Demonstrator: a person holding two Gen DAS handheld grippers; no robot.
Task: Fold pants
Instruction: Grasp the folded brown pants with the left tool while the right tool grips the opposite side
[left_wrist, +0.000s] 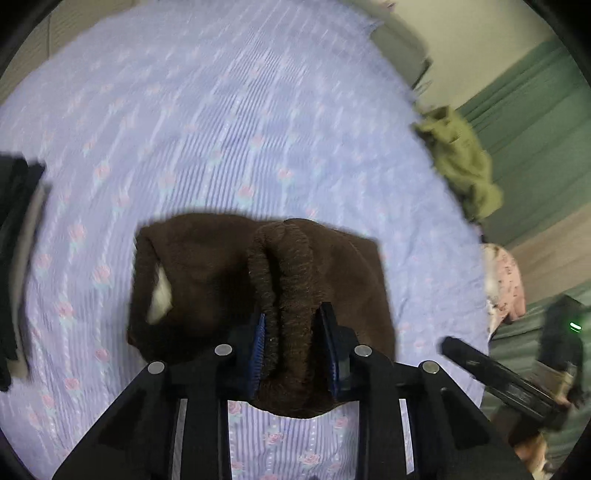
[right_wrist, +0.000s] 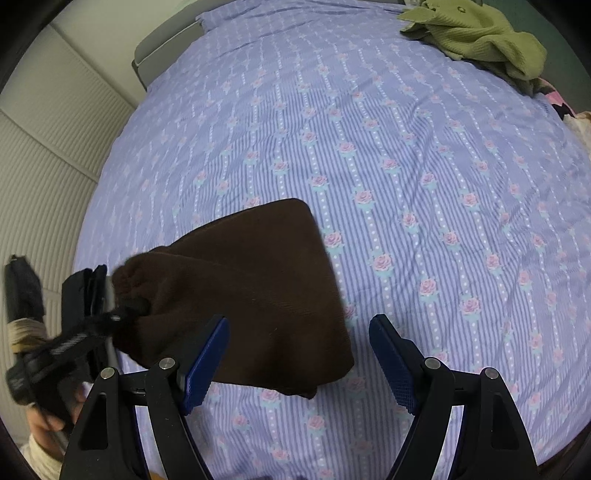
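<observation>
Pants (left_wrist: 207, 280): brown, folded into a compact bundle, lying on bed (right_wrist: 406, 166) near its close edge. Gathered waistband (left_wrist: 284, 280) raised in a double ridge at the left end of the bundle.

Left gripper (left_wrist: 295, 347): jaws narrow, closed on the waistband ridge; cloth fills the gap between the pads. Right gripper (right_wrist: 297, 354): jaws wide, holding nothing, poised over the bundle's right end, left pad above the cloth, right pad above bare sheet.

Step in hand, as judged: securing both ends for the next fold. Take all layers at the right end, not the top one only. Keep both grips level and lift together to avoid skewing the fold.

Long axis: across the bed between the two grippers, waistband end to the left, folded end to the right.

Beyond: green garment (right_wrist: 476, 37) at the far edge, well apart.
</observation>
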